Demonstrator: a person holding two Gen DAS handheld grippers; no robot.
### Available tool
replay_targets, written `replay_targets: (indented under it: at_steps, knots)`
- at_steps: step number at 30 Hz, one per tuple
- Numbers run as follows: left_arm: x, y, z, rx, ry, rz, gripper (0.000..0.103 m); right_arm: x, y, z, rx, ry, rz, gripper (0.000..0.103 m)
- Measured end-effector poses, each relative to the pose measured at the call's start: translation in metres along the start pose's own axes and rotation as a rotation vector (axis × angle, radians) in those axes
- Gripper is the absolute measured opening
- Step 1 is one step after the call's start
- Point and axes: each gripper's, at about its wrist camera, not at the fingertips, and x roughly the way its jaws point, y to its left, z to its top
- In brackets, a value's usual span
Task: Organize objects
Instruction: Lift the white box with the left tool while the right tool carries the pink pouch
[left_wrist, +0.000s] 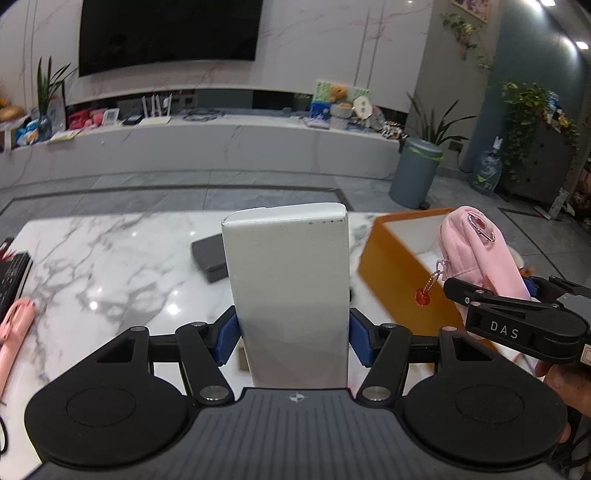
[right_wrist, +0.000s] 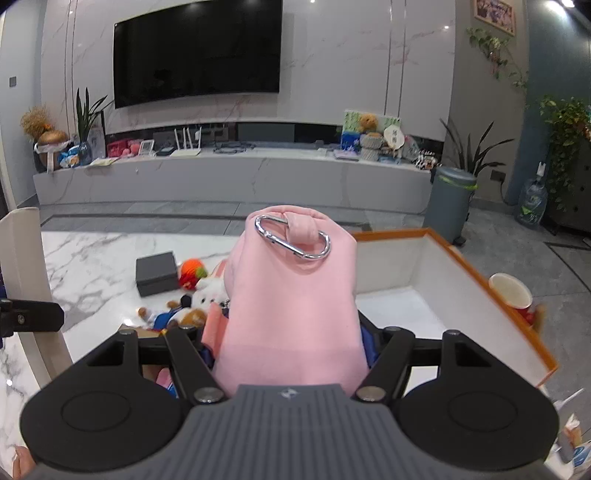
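left gripper (left_wrist: 293, 332) has its jaws clamped on the white box (left_wrist: 288, 280), right gripper (right_wrist: 291, 343) squeezing the pink pouch (right_wrist: 291, 295), both above the counter (left_wrist: 110, 258). i'd lower the pouch well inside the orange bin (right_wrist: 461, 266) before letting go.

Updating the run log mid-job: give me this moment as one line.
left tongs: shut on white box | right tongs: shut on pink pouch | orange bin: looks empty, nothing placed yet

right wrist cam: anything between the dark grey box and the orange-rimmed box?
Yes. In the right wrist view, plush toys lie between the dark grey box and the orange-rimmed box, partly hidden by the pink pouch.
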Motion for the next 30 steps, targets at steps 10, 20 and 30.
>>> replay_targets:
  at_steps: [10, 20, 30]
  knots:
    - [-0.001, -0.052, 0.025, 0.041, -0.042, -0.059, 0.07, -0.033, -0.05, 0.025, 0.02, -0.077, -0.041, 0.069]
    - [0.013, -0.097, 0.049, 0.026, -0.065, -0.143, 0.07, -0.055, -0.099, 0.046, -0.015, -0.126, -0.089, 0.069]
    - [0.054, -0.145, 0.064, 0.026, 0.0, -0.223, 0.07, -0.043, -0.148, 0.054, -0.074, -0.075, -0.121, 0.069]
